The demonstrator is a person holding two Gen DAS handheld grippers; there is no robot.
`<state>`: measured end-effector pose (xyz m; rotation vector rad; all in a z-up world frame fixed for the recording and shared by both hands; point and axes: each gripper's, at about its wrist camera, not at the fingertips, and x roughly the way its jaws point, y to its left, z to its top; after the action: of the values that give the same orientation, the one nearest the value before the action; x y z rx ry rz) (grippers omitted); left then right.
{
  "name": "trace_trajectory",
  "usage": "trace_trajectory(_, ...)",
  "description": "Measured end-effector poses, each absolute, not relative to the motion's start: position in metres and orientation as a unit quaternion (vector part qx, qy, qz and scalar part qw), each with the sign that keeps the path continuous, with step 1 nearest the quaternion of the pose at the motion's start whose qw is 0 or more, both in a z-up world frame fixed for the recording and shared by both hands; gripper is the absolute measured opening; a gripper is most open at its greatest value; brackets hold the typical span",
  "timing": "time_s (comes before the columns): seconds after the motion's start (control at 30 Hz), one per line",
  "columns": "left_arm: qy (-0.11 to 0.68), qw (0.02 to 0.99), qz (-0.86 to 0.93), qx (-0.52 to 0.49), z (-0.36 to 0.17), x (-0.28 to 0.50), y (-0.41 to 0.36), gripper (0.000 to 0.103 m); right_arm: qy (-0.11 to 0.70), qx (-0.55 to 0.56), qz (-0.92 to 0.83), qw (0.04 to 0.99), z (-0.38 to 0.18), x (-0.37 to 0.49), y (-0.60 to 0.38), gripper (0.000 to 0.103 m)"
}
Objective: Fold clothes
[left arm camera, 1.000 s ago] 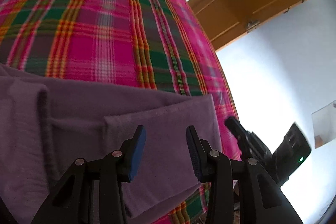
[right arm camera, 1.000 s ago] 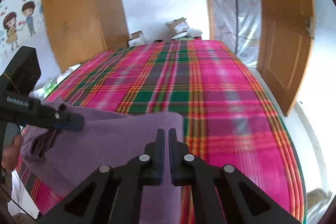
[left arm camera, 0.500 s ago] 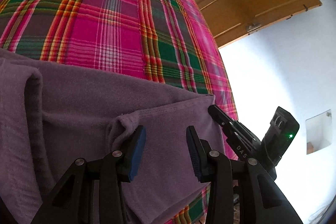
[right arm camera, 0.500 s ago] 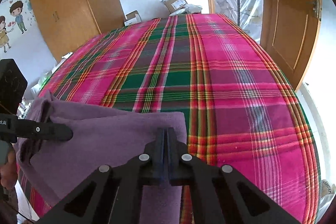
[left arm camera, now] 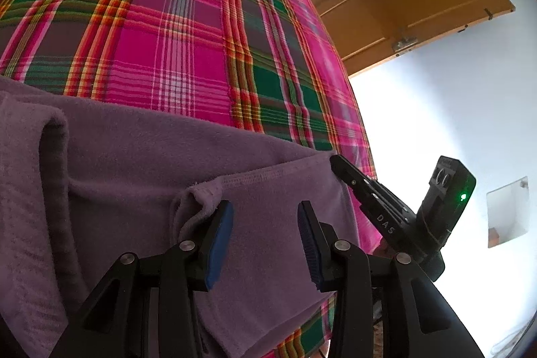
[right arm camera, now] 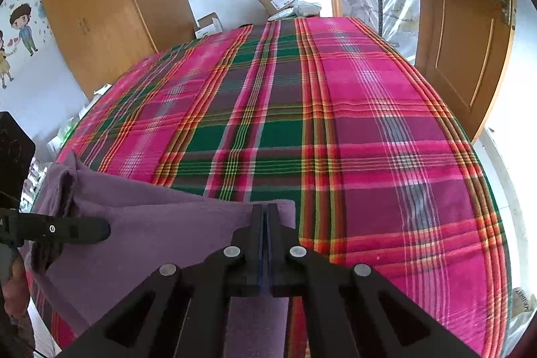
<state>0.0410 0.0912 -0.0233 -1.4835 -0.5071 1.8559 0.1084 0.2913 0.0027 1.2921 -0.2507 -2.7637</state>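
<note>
Over a pink, green and orange plaid bedspread [left arm camera: 188, 56], worked on a soft purple fleece garment [left arm camera: 134, 163] lying partly folded beneath and just ahead of both tools at the near edge. Had the right gripper [right arm camera: 266, 213] clenched on the folded layer's far hemmed corner, right at its tips, and the left gripper [left arm camera: 265, 210] released, jaws apart above the cloth, a raised pucker of hem beside one pad, nothing pinched. Risked, most likely, losing that shallow corner bite under any sideways tug, or dragging the unheld side into a skewed, creased fold.
</note>
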Motion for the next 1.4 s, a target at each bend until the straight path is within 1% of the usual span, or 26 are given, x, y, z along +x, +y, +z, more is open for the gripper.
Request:
trace_trajectory(0.17, -0.198, 0.342, 0.721, -0.569, -0.019, 0.045, 0.086, 0.042, -0.077, 0.425, -0.901, 0.039, 0.007, 0.109, 0.290, 0.001)
trace_trajectory(0.2, -0.198, 0.340, 0.722, -0.569, -0.018, 0.046, 0.085, 0.042, -0.087, 0.417, -0.904, 0.043, 0.011, 0.116, 0.292, 0.003)
trace_trajectory(0.3, -0.200, 0.337, 0.724, -0.568, -0.017, 0.049, 0.081, 0.042, -0.102, 0.394, -0.912, 0.057, 0.022, 0.137, 0.296, 0.003)
trace_trajectory(0.4, -0.200, 0.335, 0.725, -0.568, -0.016, 0.052, 0.078, 0.042, -0.079, 0.389, -0.916, 0.057, 0.024, 0.160, 0.292, 0.003)
trace_trajectory(0.47, -0.198, 0.334, 0.725, -0.568, -0.017, 0.053, 0.079, 0.042, -0.067, 0.401, -0.912, 0.046, 0.015, 0.169, 0.293, 0.003)
trace_trajectory(0.57, -0.203, 0.334, 0.724, -0.568, -0.018, 0.055, 0.076, 0.042, -0.069, 0.411, -0.909, 0.021, 0.005, 0.177, 0.298, 0.005)
trace_trajectory(0.67, -0.205, 0.332, 0.725, -0.567, -0.017, 0.056, 0.073, 0.042, -0.085, 0.387, -0.918, 0.027, 0.016, 0.189, 0.301, 0.005)
trace_trajectory(0.77, -0.200, 0.332, 0.728, -0.566, -0.019, 0.061, 0.070, 0.042, -0.078, 0.378, -0.922, 0.033, 0.022, 0.194, 0.295, 0.005)
trace_trajectory(0.83, -0.190, 0.330, 0.737, -0.558, -0.016, 0.066, 0.070, 0.042, -0.068, 0.388, -0.918, 0.035, 0.015, 0.195, 0.288, 0.005)
trace_trajectory(0.97, -0.160, 0.331, 0.755, -0.544, -0.016, 0.075, 0.074, 0.042, -0.077, 0.385, -0.920, 0.023, -0.001, 0.202, 0.285, 0.004)
trace_trajectory(1.17, -0.130, 0.322, 0.775, -0.528, -0.003, 0.088, 0.077, 0.042, -0.071, 0.392, -0.917, -0.001, 0.004, 0.203, 0.277, 0.004)
trace_trajectory(1.27, -0.118, 0.334, 0.779, -0.517, 0.004, 0.098, 0.077, 0.042, -0.067, 0.370, -0.926, 0.026, 0.013, 0.211, 0.269, 0.004)
trace_trajectory(1.4, -0.101, 0.331, 0.776, -0.528, -0.007, 0.104, 0.078, 0.042, -0.059, 0.385, -0.920, 0.032, 0.002, 0.212, 0.259, 0.004)
